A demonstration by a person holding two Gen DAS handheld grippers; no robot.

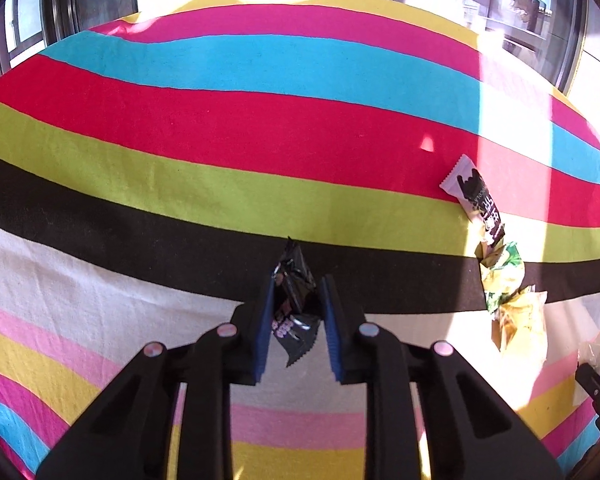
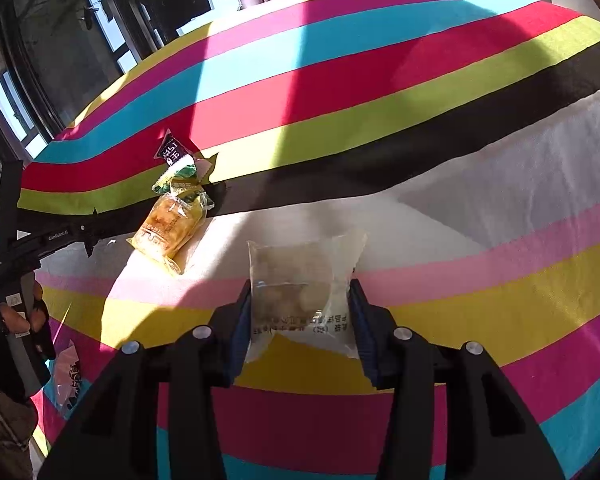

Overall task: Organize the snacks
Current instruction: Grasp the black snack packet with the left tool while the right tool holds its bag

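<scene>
Black snack packet (image 1: pixel 294 300) sat pinched in the left gripper (image 1: pixel 296 312); the right gripper (image 2: pixel 300 312) clamped a clear pastry packet (image 2: pixel 300 280) above the striped tabletop (image 2: pixel 480 300).

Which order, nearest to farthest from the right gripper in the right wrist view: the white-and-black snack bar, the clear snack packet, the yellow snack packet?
1. Clear snack packet: held between the right gripper fingers.
2. Yellow snack packet: ahead, to the left.
3. White-and-black snack bar: farther left, on the red stripe.
</scene>
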